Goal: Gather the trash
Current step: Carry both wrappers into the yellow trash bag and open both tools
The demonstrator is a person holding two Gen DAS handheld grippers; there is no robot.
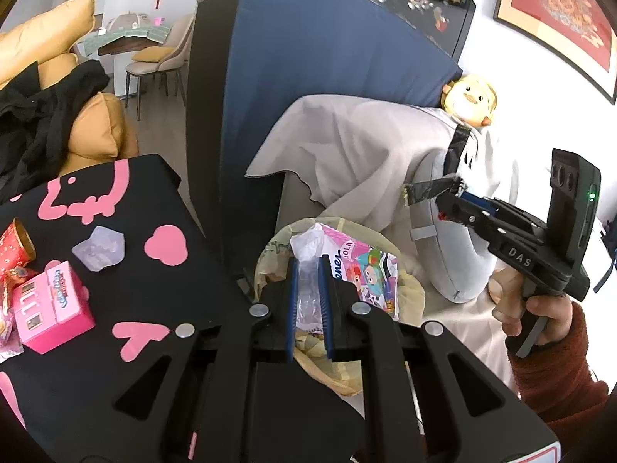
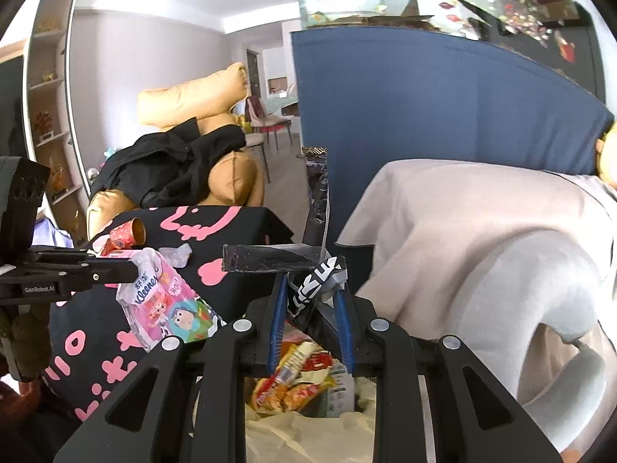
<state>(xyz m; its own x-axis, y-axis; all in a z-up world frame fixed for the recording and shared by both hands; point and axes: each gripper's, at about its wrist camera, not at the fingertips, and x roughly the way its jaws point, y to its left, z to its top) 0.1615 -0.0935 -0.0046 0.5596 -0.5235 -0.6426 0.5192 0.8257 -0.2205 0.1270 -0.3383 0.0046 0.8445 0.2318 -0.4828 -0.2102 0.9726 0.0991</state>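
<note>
My left gripper (image 1: 308, 270) is shut on a pink Kleenex tissue wrapper (image 1: 370, 270) by its clear plastic end, held over the open yellowish trash bag (image 1: 408, 293). The wrapper also shows in the right wrist view (image 2: 166, 301). My right gripper (image 2: 312, 289) is shut on a dark silver foil wrapper (image 2: 316, 208) above the same bag (image 2: 308, 432), which holds several snack packets (image 2: 304, 378). In the left wrist view the right gripper (image 1: 451, 189) holds that foil wrapper (image 1: 424, 193) to the right of the bag.
A black table with pink print (image 1: 115, 270) bears a pink box (image 1: 54, 305), a crumpled pale wrapper (image 1: 100, 249) and a red-gold cup (image 1: 15, 250). A grey-draped seat (image 1: 366, 154), a blue panel (image 1: 308, 77) and an orange sofa with black clothes (image 2: 185, 154) surround the bag.
</note>
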